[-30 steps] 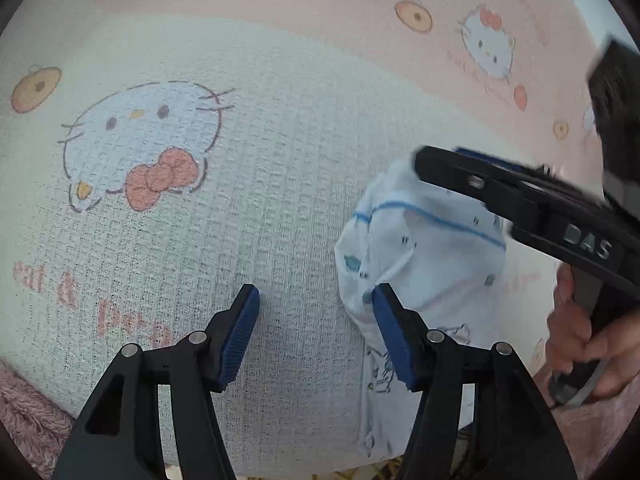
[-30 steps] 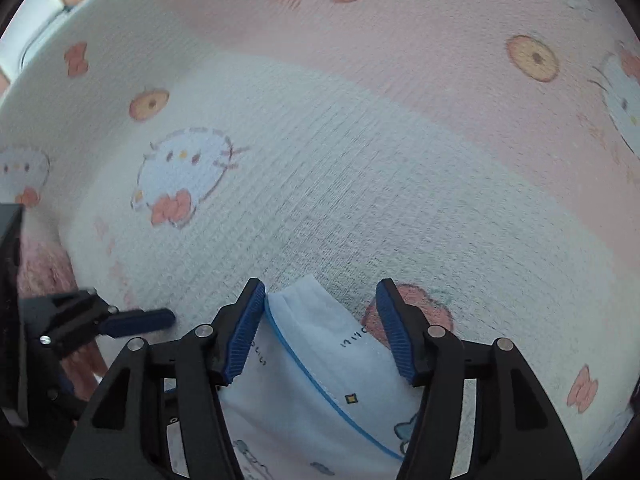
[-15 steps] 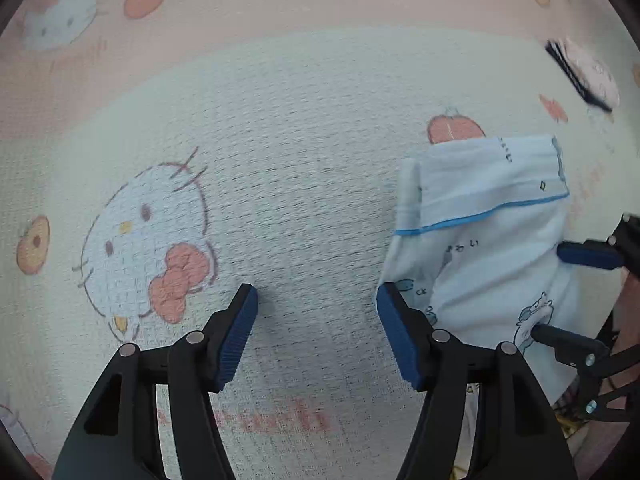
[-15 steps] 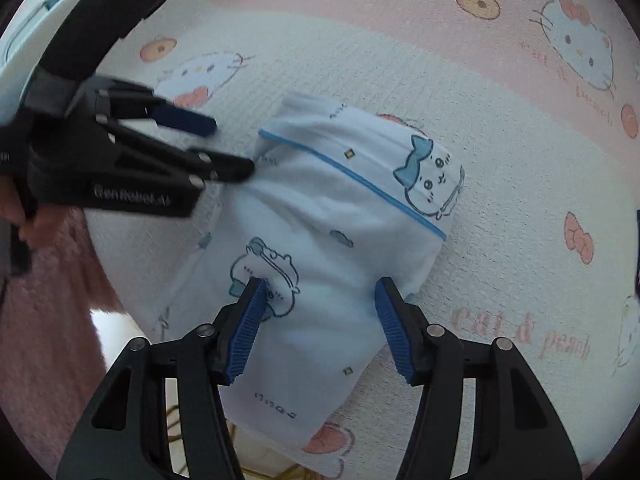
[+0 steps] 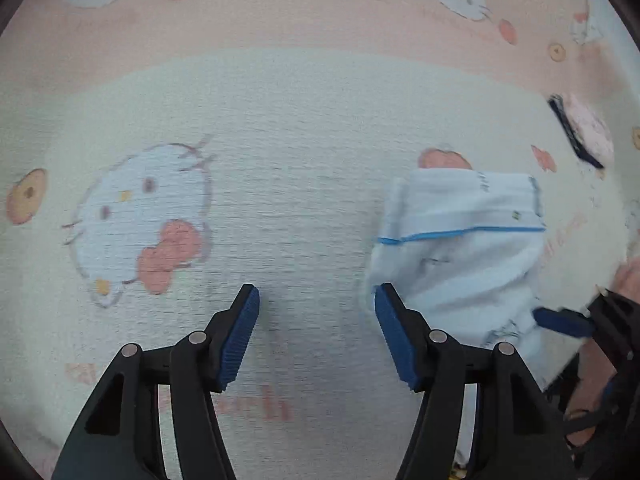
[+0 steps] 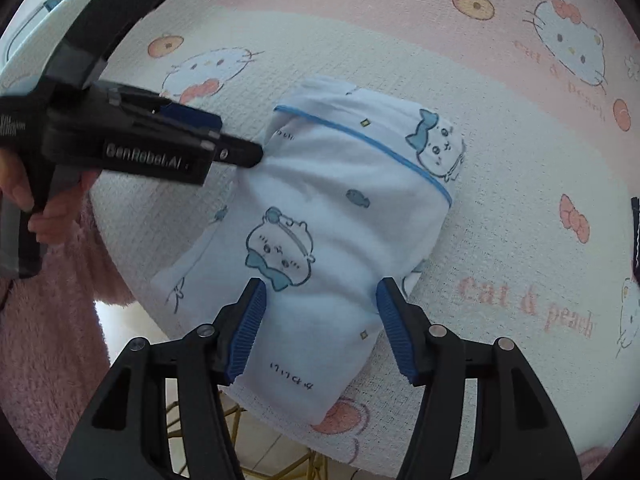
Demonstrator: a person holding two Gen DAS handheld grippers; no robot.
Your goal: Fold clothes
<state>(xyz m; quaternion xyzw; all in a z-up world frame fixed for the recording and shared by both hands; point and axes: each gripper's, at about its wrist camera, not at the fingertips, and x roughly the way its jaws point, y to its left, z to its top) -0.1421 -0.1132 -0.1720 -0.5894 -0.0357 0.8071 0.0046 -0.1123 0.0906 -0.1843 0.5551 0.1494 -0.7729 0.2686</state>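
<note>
— Start with the big picture: where's the garment?

— On the cat-print blanket (image 6: 500, 184) that covers the whole surface, in the pale middle panel near the front edge. The white garment (image 6: 340, 216) is already a compact bundle, blue piping across the top, cartoon faces on it, one flap trailing out toward the person's side.

— And the two claws?

— The right gripper (image 6: 320, 320) hangs above the near end of the bundle. Its jaws are spreading at this moment; cloth lies beneath and between them, but the pads don't look pressed into it, so I'd say it has hold of nothing. The left gripper (image 5: 316, 320) stands wide over bare blanket, empty, with the garment (image 5: 460, 256) just off its right-hand finger (image 5: 394, 340).

— So what would make this step go well?

— My guess is they're squaring off the fold. That loose flap is the untidy part. I'd bring the left claw onto the bundle's side edge, pin it low against the blanket, then let the right one take the flap by a thin pinch, top layer only, and lay it over.

— Any risk?

— Grabbing too deep drags the whole bundle and undoes the layers. And it sits close to the blanket's edge, so pull away from that edge, not toward it.
</note>
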